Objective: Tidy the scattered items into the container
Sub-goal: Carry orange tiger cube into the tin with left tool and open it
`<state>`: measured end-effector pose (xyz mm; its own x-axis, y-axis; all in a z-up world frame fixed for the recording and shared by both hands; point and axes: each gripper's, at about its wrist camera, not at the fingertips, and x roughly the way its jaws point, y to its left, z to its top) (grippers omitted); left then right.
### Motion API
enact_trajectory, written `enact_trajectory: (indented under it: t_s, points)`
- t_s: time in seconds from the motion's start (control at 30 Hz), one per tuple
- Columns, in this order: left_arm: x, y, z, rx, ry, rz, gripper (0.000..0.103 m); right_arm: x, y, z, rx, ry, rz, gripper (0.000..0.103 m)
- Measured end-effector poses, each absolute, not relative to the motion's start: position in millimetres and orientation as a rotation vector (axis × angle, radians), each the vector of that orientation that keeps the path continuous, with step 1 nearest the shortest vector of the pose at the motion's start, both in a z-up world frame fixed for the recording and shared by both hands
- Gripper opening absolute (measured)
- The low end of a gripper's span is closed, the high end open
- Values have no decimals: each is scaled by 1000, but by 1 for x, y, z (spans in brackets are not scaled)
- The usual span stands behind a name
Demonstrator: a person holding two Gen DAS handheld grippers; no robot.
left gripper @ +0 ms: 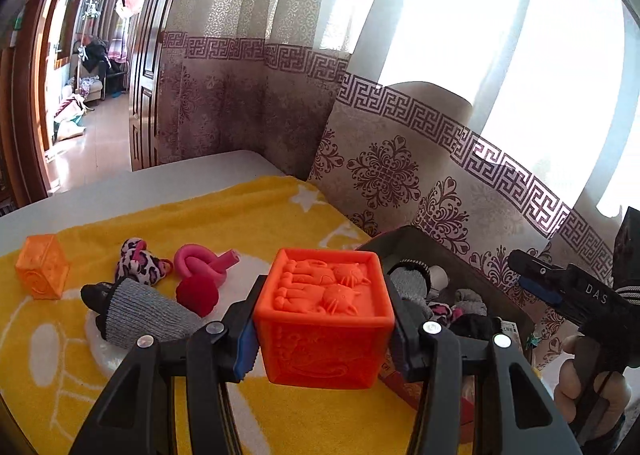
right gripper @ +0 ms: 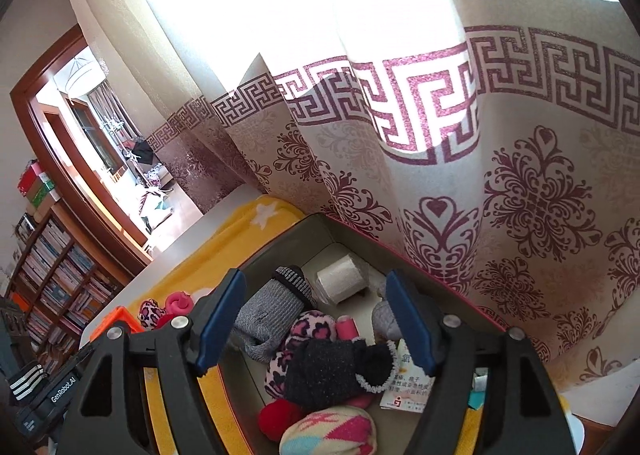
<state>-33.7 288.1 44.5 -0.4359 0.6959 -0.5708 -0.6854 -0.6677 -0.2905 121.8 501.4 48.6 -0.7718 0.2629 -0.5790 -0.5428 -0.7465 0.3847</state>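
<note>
- Your left gripper (left gripper: 324,319) clamps the orange embossed cube (left gripper: 323,315), carried above the yellow blanket (left gripper: 240,215), just left of the container (left gripper: 472,259).
- Your right gripper (right gripper: 316,325) hangs wide and empty over the container's socks.
- Next: carry the cube right, over the rim, then release.
- Left behind: second orange cube (left gripper: 42,267), grey sock (left gripper: 140,313), leopard-print sock (left gripper: 140,261).
</note>
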Motion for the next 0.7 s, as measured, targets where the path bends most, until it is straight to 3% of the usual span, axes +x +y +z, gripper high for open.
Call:
enact_trajectory:
  t_s: [0.4,0.47,0.5,0.7]
  points:
    - [-48,391,35,-916,-4,1975,55,123,515,49,-682,794,2466,76]
    - [-51,395,28,-955,-19,1956,73,122,516,47,-686,796,2461,76]
    - [-52,394,25,-960,-29,1959,77,121,516,46,-689,795,2459,76]
    - [-57,367,22,-944,-92,2008,79,117,512,43,-700,788,2457,76]
